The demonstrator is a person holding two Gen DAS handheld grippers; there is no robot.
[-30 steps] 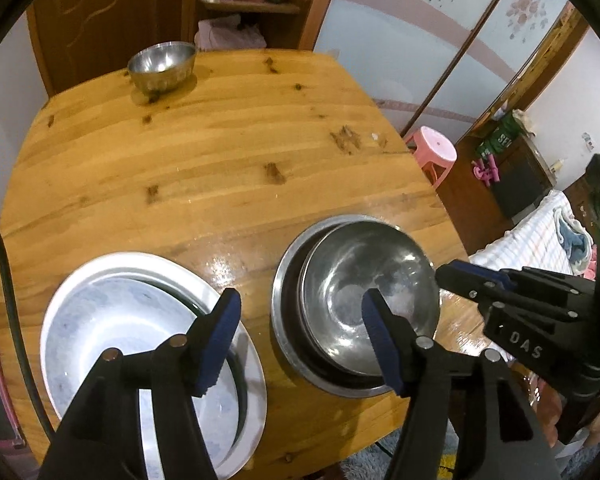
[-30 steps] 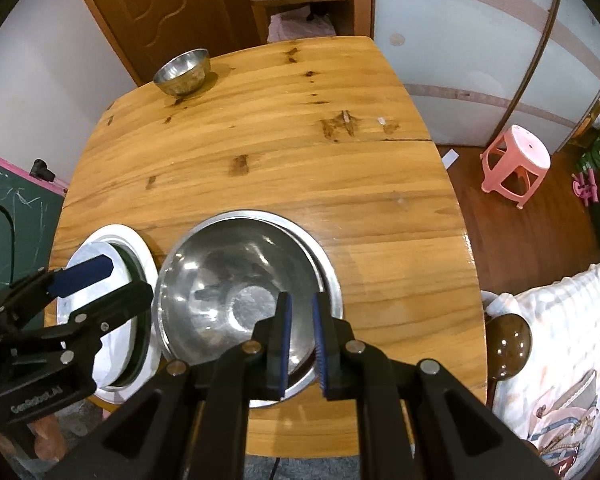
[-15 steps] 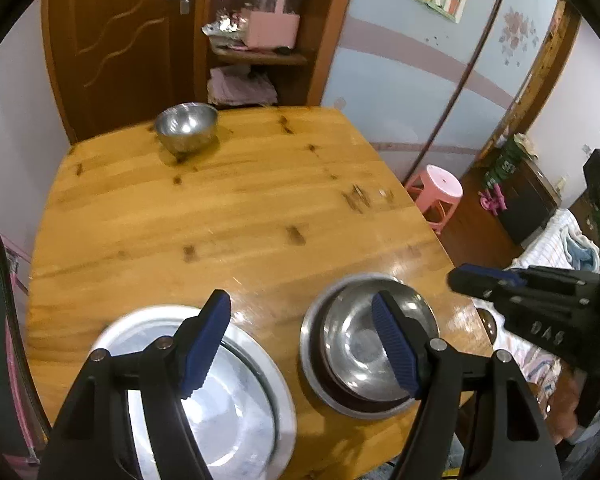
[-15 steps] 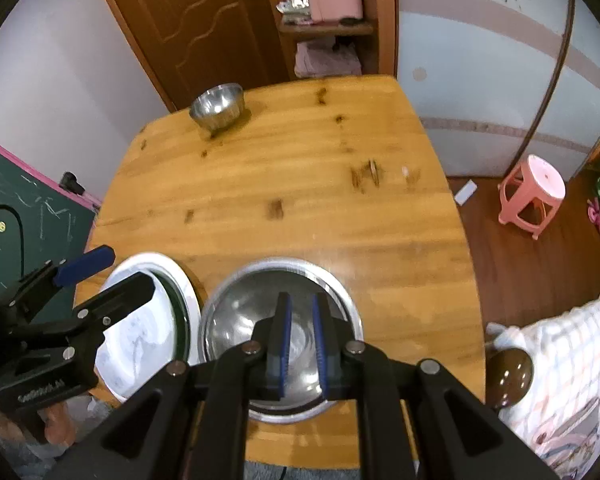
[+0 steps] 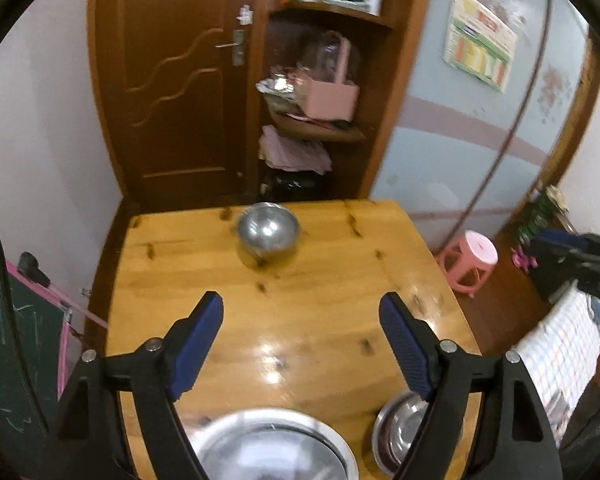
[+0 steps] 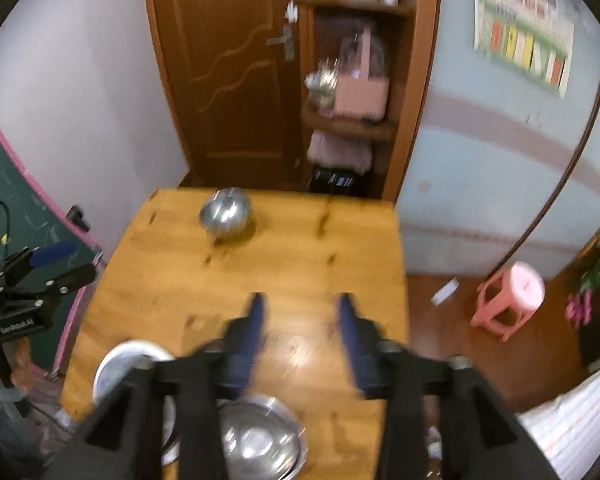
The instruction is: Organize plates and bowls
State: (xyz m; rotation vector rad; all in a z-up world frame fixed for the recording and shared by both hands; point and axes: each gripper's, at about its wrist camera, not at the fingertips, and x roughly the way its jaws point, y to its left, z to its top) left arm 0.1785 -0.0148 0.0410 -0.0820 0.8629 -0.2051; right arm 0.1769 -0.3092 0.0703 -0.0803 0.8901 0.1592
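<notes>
We found the left gripper [image 5: 300, 320] spread wide and empty above the glossy knotted wooden tabletop [image 5: 324, 280]. The right gripper [image 6: 302, 320], blurred, also stood parted and empty. Only the right view showed the steel bowl nested in a steel plate [image 6: 260, 440] whole, beside the white round plate [image 6: 116, 364]. A small round steel bowl [image 5: 267, 230] sat alone at the far edge.

The table [image 5: 308, 320] is of yellow-orange wood with dark knots, and the small bowl [image 5: 267, 229] on it is shiny silver. The stool [image 6: 512, 296] is pink, the door [image 5: 176, 80] is brown with wavy lines, and the gripper pads [image 5: 196, 344] are blue.
</notes>
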